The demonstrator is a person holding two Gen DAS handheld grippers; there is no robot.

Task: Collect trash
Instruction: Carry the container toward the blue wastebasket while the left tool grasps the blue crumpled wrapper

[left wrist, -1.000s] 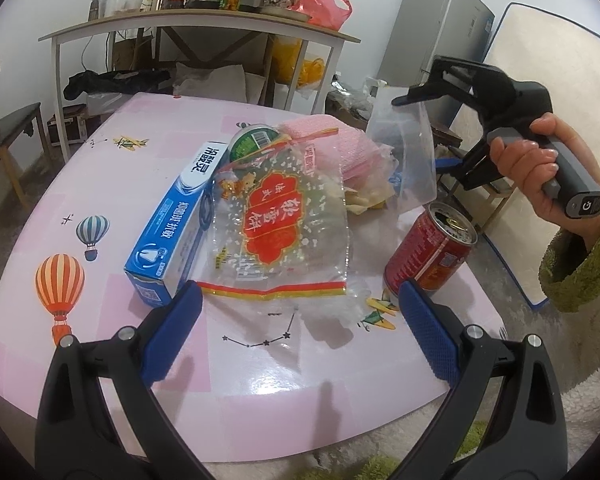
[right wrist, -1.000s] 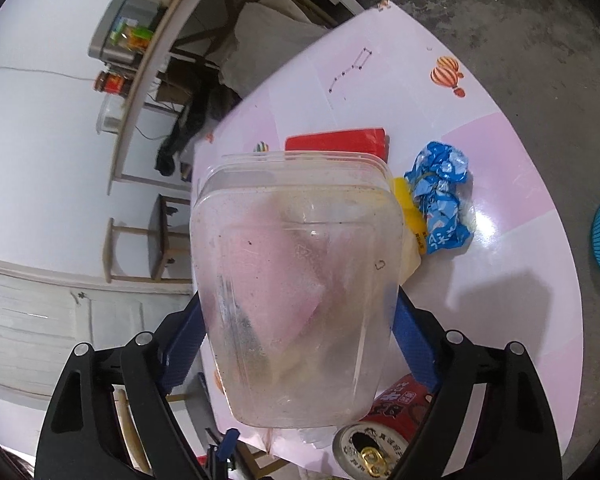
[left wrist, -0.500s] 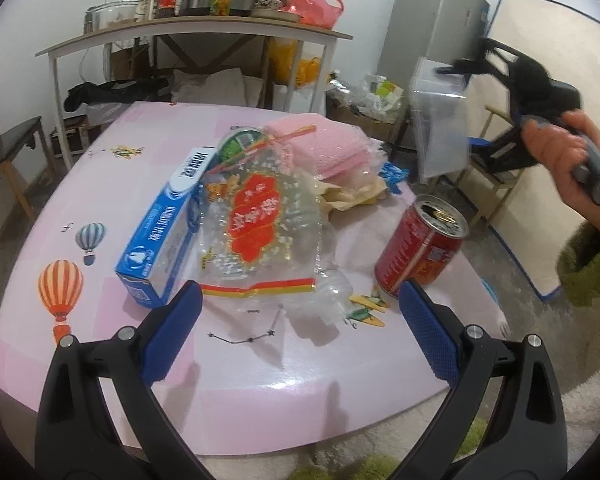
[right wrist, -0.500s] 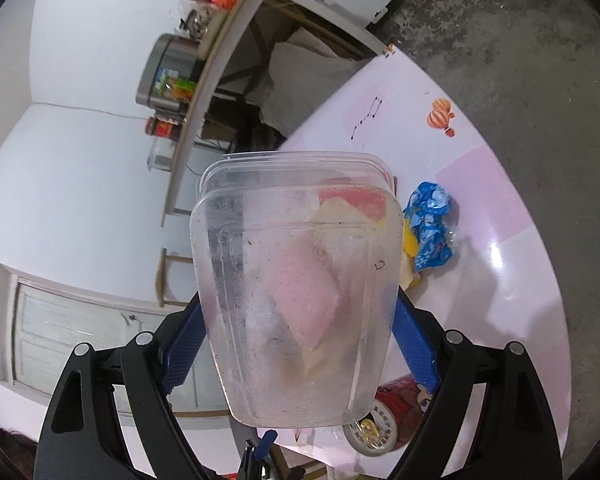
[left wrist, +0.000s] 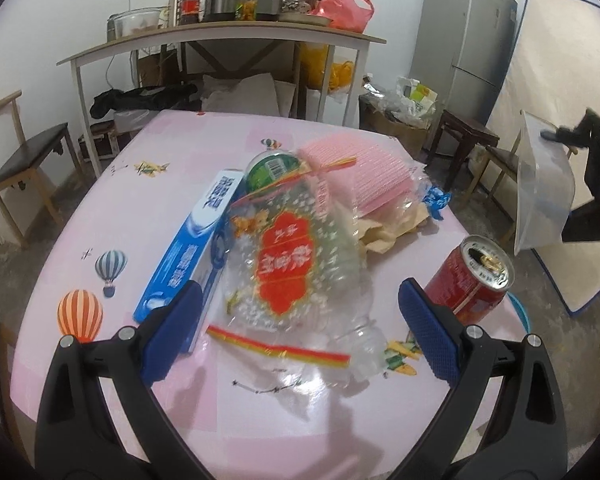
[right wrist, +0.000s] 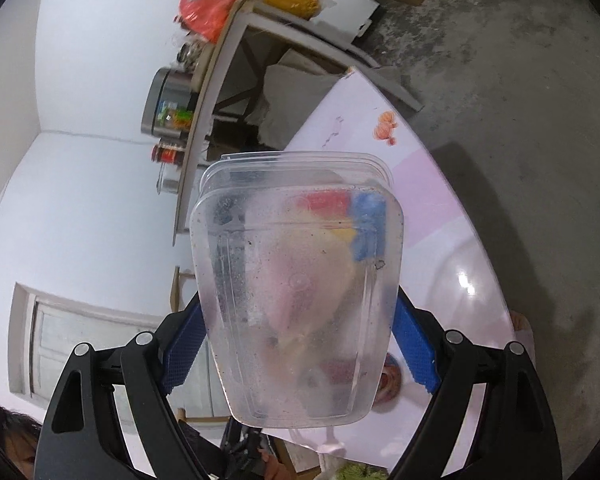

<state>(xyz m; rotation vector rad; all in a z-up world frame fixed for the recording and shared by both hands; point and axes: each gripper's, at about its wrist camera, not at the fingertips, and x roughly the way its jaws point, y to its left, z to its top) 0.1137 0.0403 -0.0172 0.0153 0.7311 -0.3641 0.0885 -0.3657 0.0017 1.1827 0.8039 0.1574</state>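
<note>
Between the spread jaws of the left gripper point(left wrist: 300, 334) the clear snack bag point(left wrist: 288, 264) is framed lengthwise, while a plastic container point(right wrist: 296, 300) is clamped by the right gripper point(right wrist: 298, 350).

The right gripper point(right wrist: 296, 352), clamped on the clear rectangular plastic container point(right wrist: 296, 292), has carried it away from the pink table point(left wrist: 140, 208) and out past its right edge. In the left wrist view the container point(left wrist: 542, 192) has slid from above the trash pile to the frame's far right.
</note>
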